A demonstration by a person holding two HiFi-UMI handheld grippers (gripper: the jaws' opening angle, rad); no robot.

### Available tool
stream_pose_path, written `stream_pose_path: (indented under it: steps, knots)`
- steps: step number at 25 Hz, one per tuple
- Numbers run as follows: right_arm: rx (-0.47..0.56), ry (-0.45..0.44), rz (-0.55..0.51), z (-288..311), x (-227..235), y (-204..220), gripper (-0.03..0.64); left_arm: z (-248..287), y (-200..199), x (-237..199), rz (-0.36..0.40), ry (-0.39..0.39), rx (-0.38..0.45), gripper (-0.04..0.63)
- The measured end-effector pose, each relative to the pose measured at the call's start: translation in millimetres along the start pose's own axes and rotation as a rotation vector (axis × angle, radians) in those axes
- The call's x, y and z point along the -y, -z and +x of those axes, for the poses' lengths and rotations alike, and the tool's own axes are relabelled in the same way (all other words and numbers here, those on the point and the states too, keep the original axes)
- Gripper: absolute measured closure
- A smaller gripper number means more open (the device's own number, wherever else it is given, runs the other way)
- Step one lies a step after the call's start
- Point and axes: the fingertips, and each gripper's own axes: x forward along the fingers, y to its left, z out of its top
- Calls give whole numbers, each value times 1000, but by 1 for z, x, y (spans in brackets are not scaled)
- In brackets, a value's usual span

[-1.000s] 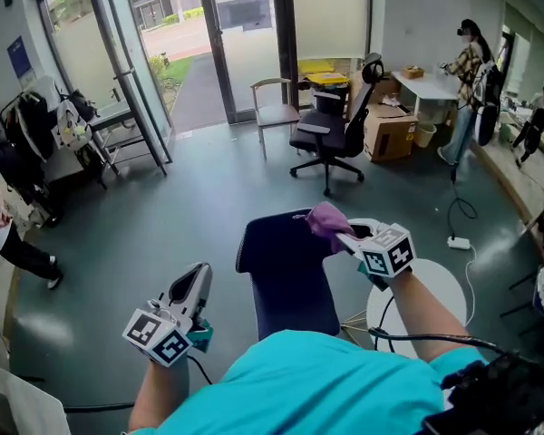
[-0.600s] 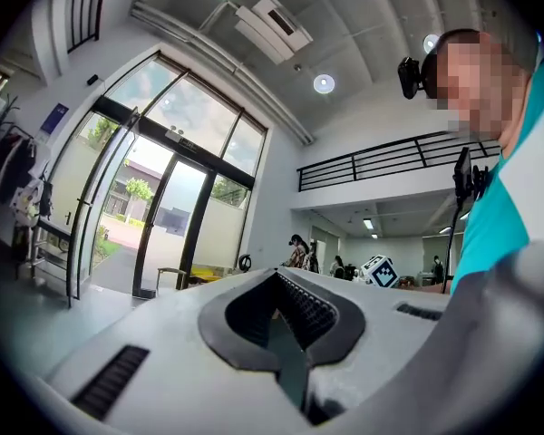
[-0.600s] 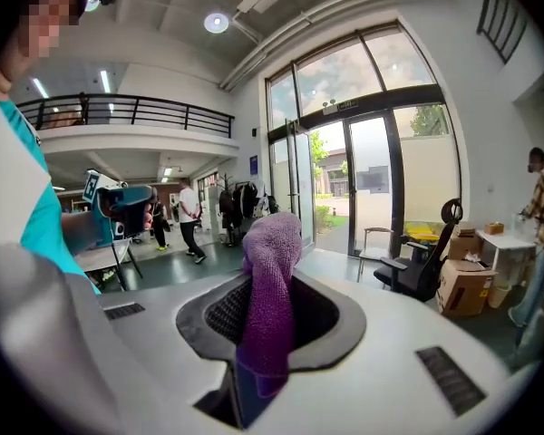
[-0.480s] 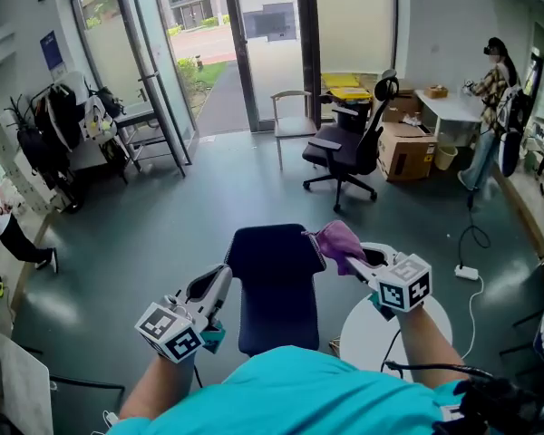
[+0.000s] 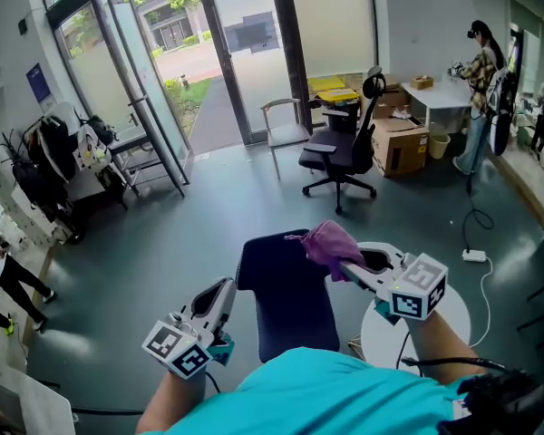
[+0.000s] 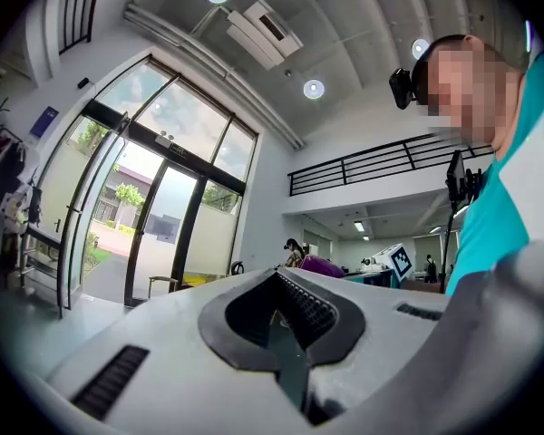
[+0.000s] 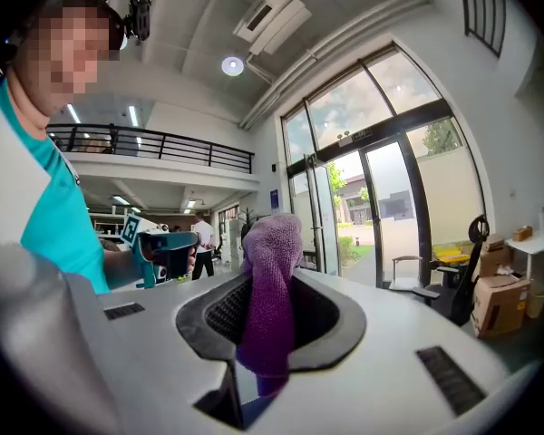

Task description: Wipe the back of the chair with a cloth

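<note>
Head view puts us standing right behind the dark blue chair back (image 5: 286, 297), looking down over its top edge. Our right gripper (image 5: 344, 265) is clamped on the purple cloth (image 5: 322, 240), and in the right gripper view a fold of it fills the gap between the jaws while the rest bunches out past the tips. We judge that loose bunch is left free to serve as the wiping pad. It sits at the top right corner of the chair back, though we cannot tell whether it touches. Our left gripper (image 5: 216, 299) hangs low at the chair's left side, apart from it, jaws pressed together on nothing, probably kept clear of the wiping path.
</note>
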Motion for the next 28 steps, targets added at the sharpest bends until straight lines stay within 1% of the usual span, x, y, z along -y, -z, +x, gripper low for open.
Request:
stream_pose_path:
  steps: [3,5,9,12,16,28]
  knots:
    - [47,-16,-19,10,-21,-15,532,-17,-10,-12,5,15,27,592]
    - [60,-15,-17,18,-26,-19,532,-25,-12,-20,6,15,32,592]
    - [50,-2,2,30,-23,-18,534,-32,-12,-33,-9,5,33,592]
    - [36,16,-7,33,-23,-14,537,-37,-11,-35,-13,3,40,592]
    - [22,16,-27,36,-25,-12,540,-43,-8,-38,-17,-7,43,592]
    - [30,16,-41,31,-17,-19,540,-33,-10,-32,-19,-10,37,592]
